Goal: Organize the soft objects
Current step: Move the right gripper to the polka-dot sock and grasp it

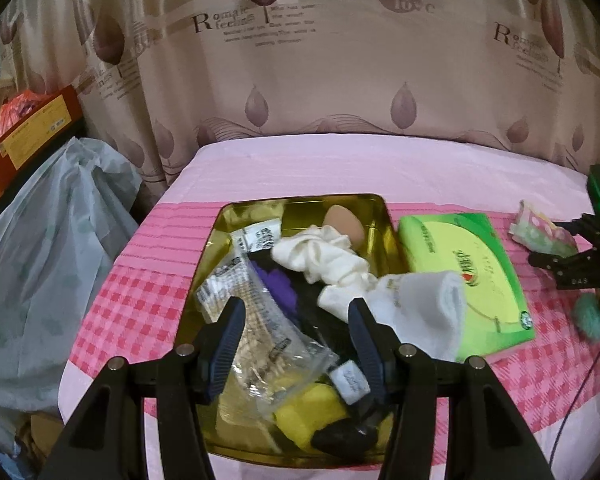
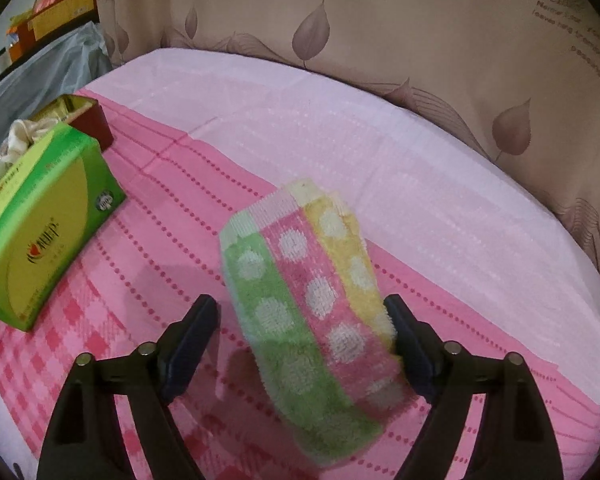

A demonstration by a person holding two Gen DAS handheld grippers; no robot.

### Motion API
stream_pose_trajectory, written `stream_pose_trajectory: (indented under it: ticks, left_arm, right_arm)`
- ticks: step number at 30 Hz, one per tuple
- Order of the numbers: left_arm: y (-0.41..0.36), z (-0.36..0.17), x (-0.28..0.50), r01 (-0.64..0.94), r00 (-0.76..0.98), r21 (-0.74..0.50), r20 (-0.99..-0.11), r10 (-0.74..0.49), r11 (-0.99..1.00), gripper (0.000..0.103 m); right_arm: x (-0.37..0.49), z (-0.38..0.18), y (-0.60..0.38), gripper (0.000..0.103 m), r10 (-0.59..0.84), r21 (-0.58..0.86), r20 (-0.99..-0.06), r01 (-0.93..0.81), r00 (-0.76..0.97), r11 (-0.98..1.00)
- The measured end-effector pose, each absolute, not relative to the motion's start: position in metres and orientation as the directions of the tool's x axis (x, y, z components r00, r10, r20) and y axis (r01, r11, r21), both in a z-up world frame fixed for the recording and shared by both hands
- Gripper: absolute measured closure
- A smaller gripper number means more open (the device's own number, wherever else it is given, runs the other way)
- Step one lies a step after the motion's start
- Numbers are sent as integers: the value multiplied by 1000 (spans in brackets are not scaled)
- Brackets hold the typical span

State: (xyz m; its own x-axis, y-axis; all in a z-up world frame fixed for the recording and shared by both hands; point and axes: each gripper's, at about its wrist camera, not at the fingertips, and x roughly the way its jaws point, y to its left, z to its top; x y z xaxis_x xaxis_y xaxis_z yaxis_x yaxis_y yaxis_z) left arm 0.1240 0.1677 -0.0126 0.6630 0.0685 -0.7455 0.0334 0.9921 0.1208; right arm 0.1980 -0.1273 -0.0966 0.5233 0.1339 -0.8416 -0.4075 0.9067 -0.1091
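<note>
- The right gripper (image 2: 302, 326) has its jaws wide; the folded dotted towel (image 2: 308, 292) lies between them, its yellow edge against the right finger (image 2: 406, 334), the left one clear of it.
- The left gripper (image 1: 296, 336) gapes open and empty over the gold tin (image 1: 224, 224), lower centre.
- In the tin: cream cloth (image 1: 320, 252), plastic packets (image 1: 256, 292).
- A white sock (image 1: 428, 312) drapes over the green tissue box (image 1: 484, 272), right of the tin.
- All rest on the pink cloth (image 2: 420, 184).

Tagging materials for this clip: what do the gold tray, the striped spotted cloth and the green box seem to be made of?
Gold tray: probably metal tin; its glossy inner walls mirror the contents.
Striped spotted cloth: terry towelling, with a looped fuzzy pile and soft fraying edges.
Green box: looks like printed cardboard with a slight sheen, sharp folded edges and flat faces.
</note>
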Motion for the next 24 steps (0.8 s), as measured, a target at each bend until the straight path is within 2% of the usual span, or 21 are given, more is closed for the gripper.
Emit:
stream_pose_trajectory:
  ticks: [1, 3, 9, 20, 24]
  left_arm:
    - [163, -12, 121, 42, 663, 120, -746, 62, 992, 48]
    - [154, -12, 118, 57, 661, 120, -748, 52, 991, 48]
    - [127, -13, 115, 108, 648, 113, -761, 16, 988, 48]
    - [63, -10, 111, 240, 642, 106, -763, -76, 965, 48]
    - [36, -11, 109, 293, 634, 96, -764, -118, 951, 43]
  right_arm:
    - [198, -97, -128, 32, 138, -108, -842, -413, 522, 904]
    - [197, -97, -130, 45, 157, -88, -840, -416, 520, 905]
    - [193, -94, -136, 64, 154, -89, -829, -398, 538, 913]
    - [159, -64, -159, 68, 173, -51, -773, -332, 610, 942]
    - [130, -51, -188, 68, 171, -27, -754, -290, 635, 957]
